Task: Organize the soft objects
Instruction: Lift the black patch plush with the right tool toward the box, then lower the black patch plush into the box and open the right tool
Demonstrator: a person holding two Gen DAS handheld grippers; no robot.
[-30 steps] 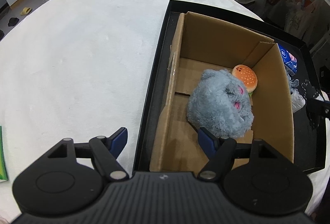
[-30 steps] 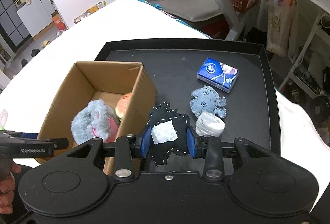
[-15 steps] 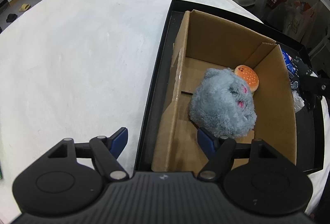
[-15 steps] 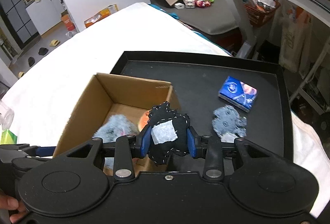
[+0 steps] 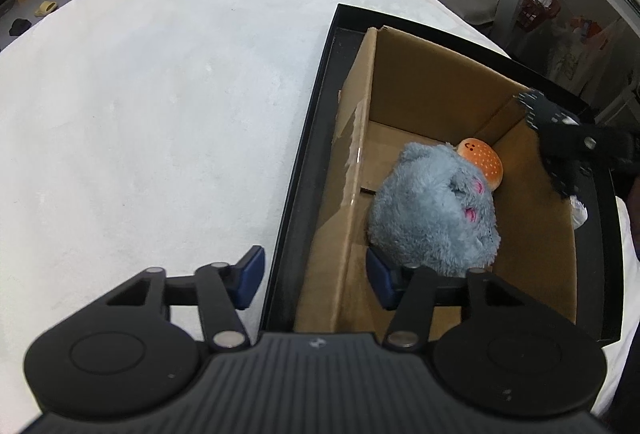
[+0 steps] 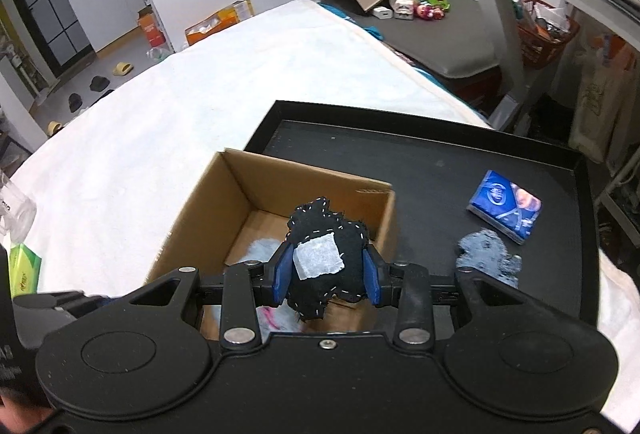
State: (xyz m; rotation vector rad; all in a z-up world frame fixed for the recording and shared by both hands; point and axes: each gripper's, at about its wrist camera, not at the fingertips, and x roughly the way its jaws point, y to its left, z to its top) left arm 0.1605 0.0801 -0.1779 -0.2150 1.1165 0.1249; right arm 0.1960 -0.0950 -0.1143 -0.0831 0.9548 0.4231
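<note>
Since earlier frame, I'm carrying black plush (image 6: 326, 266) from tray (image 6: 440, 170) to above box (image 6: 236, 194). Right gripper (image 6: 326, 274) pinching its middle; soft, light, squashing easily. Left gripper (image 5: 316, 274) gaping, holding nothing, straddling box wall.

The left wrist view looks down from close above the near left end of the cardboard box (image 5: 440, 162), which fills the right of the frame. The right wrist view looks from higher at the box (image 6: 256, 194), lower centre, and the black tray (image 6: 420, 154). Both share the box and tray.
</note>
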